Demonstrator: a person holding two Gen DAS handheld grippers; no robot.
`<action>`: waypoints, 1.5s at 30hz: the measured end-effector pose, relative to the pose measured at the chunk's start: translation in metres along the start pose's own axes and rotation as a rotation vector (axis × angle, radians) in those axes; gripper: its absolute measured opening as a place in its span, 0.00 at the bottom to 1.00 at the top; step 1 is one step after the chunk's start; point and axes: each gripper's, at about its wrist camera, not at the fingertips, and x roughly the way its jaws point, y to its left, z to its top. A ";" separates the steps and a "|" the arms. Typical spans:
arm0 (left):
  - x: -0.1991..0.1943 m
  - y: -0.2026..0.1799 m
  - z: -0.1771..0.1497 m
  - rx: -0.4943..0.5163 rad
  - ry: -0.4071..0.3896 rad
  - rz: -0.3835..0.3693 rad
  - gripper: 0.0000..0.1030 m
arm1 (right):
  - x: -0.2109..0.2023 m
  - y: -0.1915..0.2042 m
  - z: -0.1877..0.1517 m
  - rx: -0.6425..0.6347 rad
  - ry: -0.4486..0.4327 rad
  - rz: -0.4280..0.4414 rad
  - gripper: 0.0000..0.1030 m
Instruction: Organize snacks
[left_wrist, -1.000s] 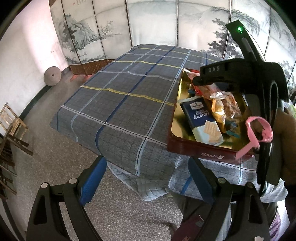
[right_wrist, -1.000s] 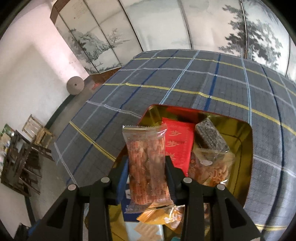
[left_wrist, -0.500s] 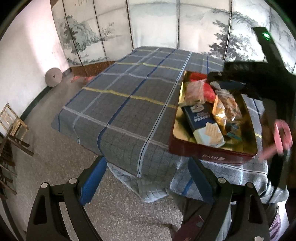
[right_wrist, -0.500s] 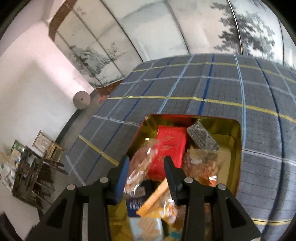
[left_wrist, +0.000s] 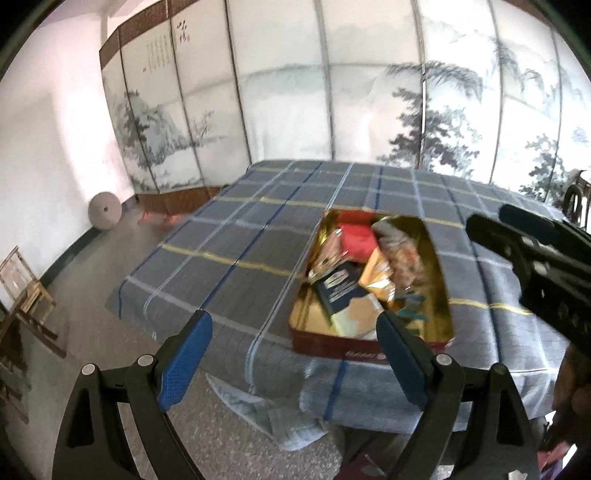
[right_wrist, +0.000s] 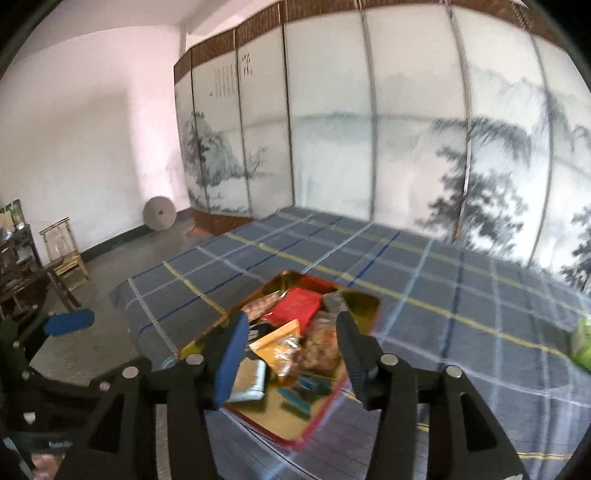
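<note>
both grippers' fingers are being held apart and empty, right gripper just opening over the tin, left gripper being kept clear.

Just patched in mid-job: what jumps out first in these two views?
The red tin with a gold inside, heaped with mixed snack packets, sits at the near edge of the blue plaid tablecloth. A red packet lies toward its far end. Both the left gripper and right gripper hang over it with jaws apart and nothing between them, and a painted landscape screen fills the background.
</note>
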 end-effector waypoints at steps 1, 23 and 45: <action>-0.004 -0.004 0.002 0.001 -0.008 -0.005 0.86 | -0.010 -0.001 -0.001 -0.005 -0.019 -0.017 0.56; -0.098 -0.031 0.016 -0.019 -0.202 -0.027 0.99 | -0.127 -0.005 -0.010 -0.025 -0.220 -0.112 0.69; -0.121 -0.036 0.033 0.028 -0.226 -0.106 1.00 | -0.156 -0.031 -0.004 0.017 -0.267 -0.174 0.75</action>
